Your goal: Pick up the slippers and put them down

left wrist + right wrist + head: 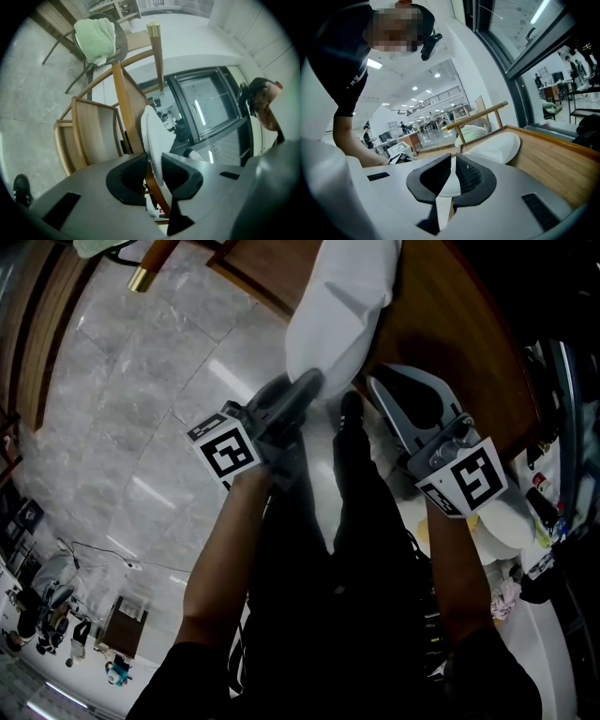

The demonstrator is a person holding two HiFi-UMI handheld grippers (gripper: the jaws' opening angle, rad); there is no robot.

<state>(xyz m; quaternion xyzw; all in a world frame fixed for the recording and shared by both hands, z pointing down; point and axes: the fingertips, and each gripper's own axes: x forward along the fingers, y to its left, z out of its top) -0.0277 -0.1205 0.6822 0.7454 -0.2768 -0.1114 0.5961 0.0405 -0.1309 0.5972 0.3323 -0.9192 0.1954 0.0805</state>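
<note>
A white slipper (pixel 339 313) stands up from my left gripper (pixel 292 401), over the edge of a brown wooden table (pixel 459 329). In the left gripper view the slipper (pixel 153 136) is edge-on between the dark pads, and my left gripper (pixel 153 163) is shut on it. My right gripper (pixel 392 395) is just to the right, over the table. Its jaws (pixel 452 165) are pinched together on the thin white edge of a slipper (pixel 499 146) that lies on the wooden top (pixel 543 164). Whether this is a second slipper I cannot tell.
A chair with a green towel (pixel 96 40) stands on the grey marble floor (pixel 141 409). A brass-tipped wooden leg (pixel 154 33) and curved wooden frames (pixel 93 136) are close ahead of the left gripper. A person's dark legs and shoe (pixel 349 413) are below.
</note>
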